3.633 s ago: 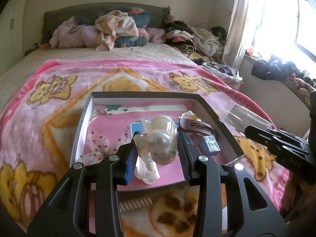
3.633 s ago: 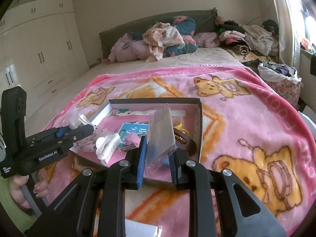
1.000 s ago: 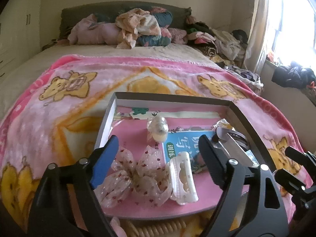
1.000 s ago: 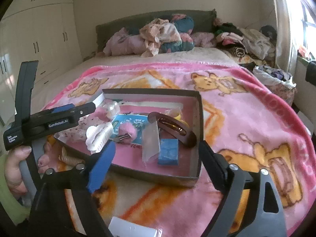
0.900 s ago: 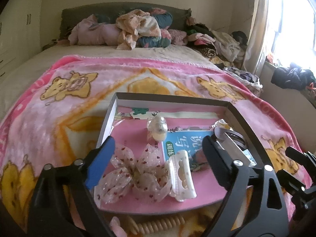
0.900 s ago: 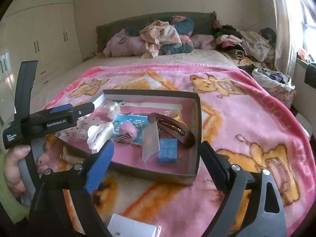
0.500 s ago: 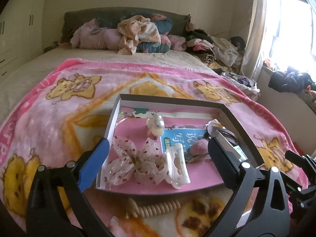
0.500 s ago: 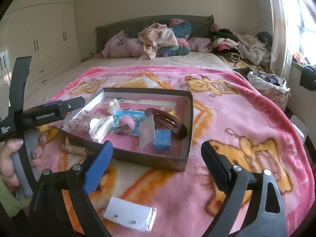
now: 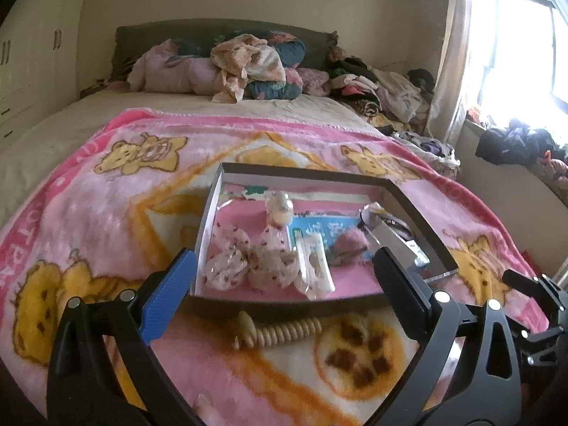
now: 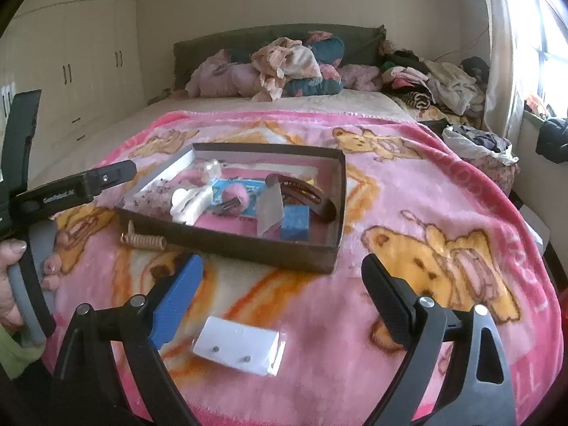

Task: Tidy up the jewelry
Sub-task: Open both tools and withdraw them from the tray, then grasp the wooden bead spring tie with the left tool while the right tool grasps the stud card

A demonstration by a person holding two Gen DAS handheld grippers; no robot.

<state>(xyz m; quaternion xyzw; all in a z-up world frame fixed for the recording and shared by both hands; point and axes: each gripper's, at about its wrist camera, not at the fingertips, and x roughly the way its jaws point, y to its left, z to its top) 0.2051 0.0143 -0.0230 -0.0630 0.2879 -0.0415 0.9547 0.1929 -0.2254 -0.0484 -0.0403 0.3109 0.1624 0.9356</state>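
White card in a clear sleeve, with two small studs on it: that earring card lies on the blanket just ahead of our right gripper, at about 7 o'clock from the midpoint of its spread, empty jaws, and we judge it the next piece to fetch. To do it well we would lower the right gripper with its fingers astride the card's short sides and close on the sleeve's edge rather than press down flat, since the plush pile will likely let a thin card sink and slip. Then it goes into the box, which sits at 12 o'clock, well apart from the card. Our left gripper is likewise released and holds nothing; a beige spiral hair tie lies on the blanket between its fingers, just outside the box's near wall, so that looks like its own next pickup. Inside the box we see a bow, a white claw clip, a pearl piece, a pink pompom, a blue card, a brown clip, a clear packet and a blue block. The free floor is mostly toward the near right, so the near wall must be cleared on the way in, and the upright packet could be knocked over. The two grippers are close, so we should move them one at a time.
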